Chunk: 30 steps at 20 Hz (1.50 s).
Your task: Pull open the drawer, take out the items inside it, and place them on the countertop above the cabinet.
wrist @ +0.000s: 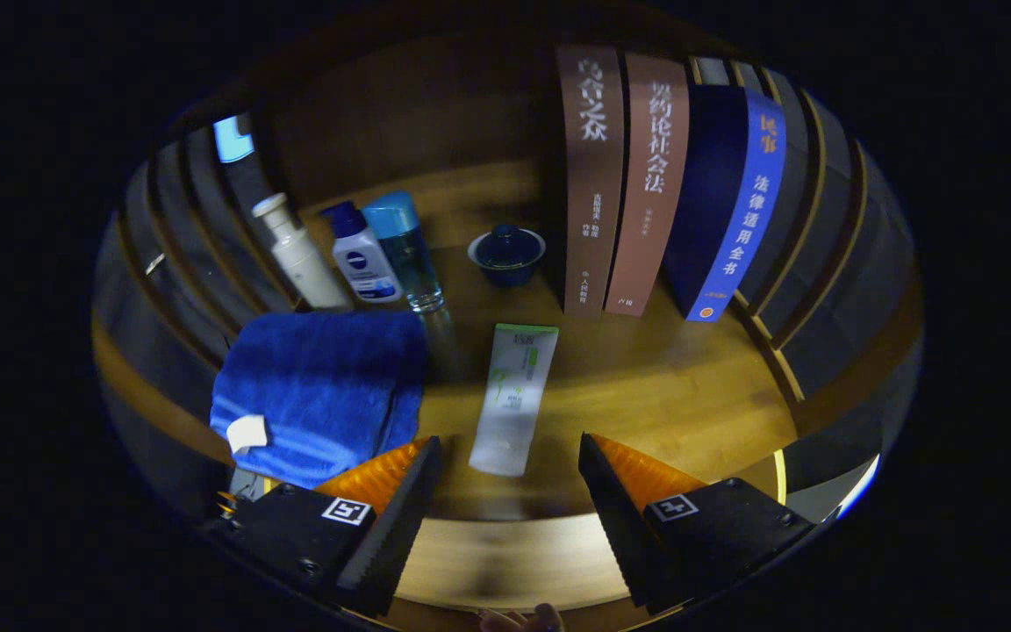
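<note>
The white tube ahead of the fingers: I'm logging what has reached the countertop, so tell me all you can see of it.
The white tube is a soft squeeze tube, plastic by its look, white with a green band and green print. It lies flat on the wooden countertop, lengthwise away from the gripper, its near end between the tips of the open fingers, which do not touch it. The blue towel lies beside it, with a gap between them. Nothing presses on it.

A: What are the gripper [505,465] fingers at?
B: Spread apart, holding nothing. A white tube [514,399] lies on the countertop [681,395] just ahead, between them.
A: And beside it?
B: A blue towel [321,391]; bottles [356,254], a small bowl [506,254] and upright books [646,184] stand beyond.
</note>
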Motion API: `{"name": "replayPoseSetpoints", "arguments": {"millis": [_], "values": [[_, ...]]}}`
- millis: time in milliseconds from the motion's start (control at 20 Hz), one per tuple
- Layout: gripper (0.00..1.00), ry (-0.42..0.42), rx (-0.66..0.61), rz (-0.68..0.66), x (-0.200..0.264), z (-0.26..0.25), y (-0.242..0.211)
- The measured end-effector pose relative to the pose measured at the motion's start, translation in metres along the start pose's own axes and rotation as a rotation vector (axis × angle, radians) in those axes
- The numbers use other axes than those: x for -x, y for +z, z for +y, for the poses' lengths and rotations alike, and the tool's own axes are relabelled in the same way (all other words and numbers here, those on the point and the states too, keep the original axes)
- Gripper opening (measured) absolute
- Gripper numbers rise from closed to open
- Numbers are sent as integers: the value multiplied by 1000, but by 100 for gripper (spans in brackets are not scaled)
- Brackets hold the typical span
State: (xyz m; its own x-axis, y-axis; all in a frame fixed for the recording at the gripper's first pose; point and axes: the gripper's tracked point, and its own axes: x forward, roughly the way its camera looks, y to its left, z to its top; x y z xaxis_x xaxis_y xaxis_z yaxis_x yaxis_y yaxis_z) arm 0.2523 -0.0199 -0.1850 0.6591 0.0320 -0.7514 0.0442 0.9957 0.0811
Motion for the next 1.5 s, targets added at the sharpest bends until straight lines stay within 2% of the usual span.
{"name": "replayPoseSetpoints", "arguments": {"millis": [300,450,650,850,1000,1250,1500], "values": [[98,92,82,-296,103,32,-36],[98,109,116,-430,154,35,-72],[98,115,64,-522,186,26,-139],[98,112,37,-506,186,13,-214],[98,96,24,-491,175,4,-247],[98,91,-32,-447,140,-6,-272],[99,84,-24,-482,126,-10,-266]]}}
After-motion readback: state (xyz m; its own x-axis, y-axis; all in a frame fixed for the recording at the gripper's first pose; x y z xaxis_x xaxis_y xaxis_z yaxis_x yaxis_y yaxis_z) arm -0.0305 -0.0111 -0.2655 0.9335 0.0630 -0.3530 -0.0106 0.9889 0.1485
